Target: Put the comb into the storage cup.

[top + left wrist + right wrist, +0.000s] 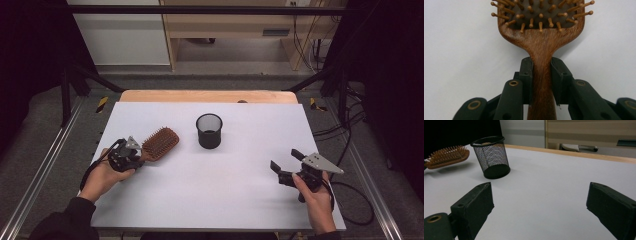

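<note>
Firmly, left tool [541,75] clamps hairbrush [541,40] handle, bristles up.

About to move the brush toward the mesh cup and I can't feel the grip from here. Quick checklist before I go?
1. Left gripper clamped on hairbrush handle: ok.
2. Handle centred between jaws: ok.
3. Mesh cup upright, mouth open: ok.
4. Cup contents: cannot tell.
5. Path from brush to cup across table free: ok.
6. Right gripper open, apart from cup: ok.
</note>
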### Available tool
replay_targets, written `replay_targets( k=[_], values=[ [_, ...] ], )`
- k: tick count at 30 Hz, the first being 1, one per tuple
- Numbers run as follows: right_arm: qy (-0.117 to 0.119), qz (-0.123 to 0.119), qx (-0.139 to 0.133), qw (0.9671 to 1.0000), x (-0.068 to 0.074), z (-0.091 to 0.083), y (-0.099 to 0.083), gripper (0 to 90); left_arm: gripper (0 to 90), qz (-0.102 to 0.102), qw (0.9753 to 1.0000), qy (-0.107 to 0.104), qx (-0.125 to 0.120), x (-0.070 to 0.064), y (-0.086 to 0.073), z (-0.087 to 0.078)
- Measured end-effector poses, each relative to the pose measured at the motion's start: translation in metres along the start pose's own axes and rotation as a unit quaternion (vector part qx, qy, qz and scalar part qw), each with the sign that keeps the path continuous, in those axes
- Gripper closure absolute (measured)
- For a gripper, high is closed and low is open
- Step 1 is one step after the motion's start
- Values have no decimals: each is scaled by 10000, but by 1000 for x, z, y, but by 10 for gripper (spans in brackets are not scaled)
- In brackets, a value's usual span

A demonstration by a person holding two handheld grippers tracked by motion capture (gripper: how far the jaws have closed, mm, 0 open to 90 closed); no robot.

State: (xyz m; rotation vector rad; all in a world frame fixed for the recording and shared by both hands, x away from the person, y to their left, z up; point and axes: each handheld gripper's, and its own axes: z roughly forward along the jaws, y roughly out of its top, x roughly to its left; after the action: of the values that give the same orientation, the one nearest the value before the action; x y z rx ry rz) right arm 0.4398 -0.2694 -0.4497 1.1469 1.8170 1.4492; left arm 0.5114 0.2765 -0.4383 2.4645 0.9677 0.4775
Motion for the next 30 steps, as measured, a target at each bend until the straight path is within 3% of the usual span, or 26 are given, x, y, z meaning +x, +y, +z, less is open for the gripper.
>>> replay_targets(
  k=[4, 7, 15, 25, 30],
  values=[
    [79, 72, -84, 9999, 3, -1, 1, 72, 724, -35, 9990, 22, -449, -8, 3, -11],
    [170, 199, -133, 9996, 7, -1, 3, 64, 724, 39, 9978, 113, -648, -15, 6, -16],
    [462, 440, -103, 9979, 27, 5, 7, 55, 724, 56, 9915, 195, -1288, -36, 11, -26],
    [697, 518, 88, 9962, 61, 25, 24, 78, 724, 265, 9859, 125, -1647, -63, 20, -31],
    [956, 685, 125, 9930, 76, 39, 29, 78, 724, 270, 9832, 86, -1801, -76, 23, -28]
  ],
)
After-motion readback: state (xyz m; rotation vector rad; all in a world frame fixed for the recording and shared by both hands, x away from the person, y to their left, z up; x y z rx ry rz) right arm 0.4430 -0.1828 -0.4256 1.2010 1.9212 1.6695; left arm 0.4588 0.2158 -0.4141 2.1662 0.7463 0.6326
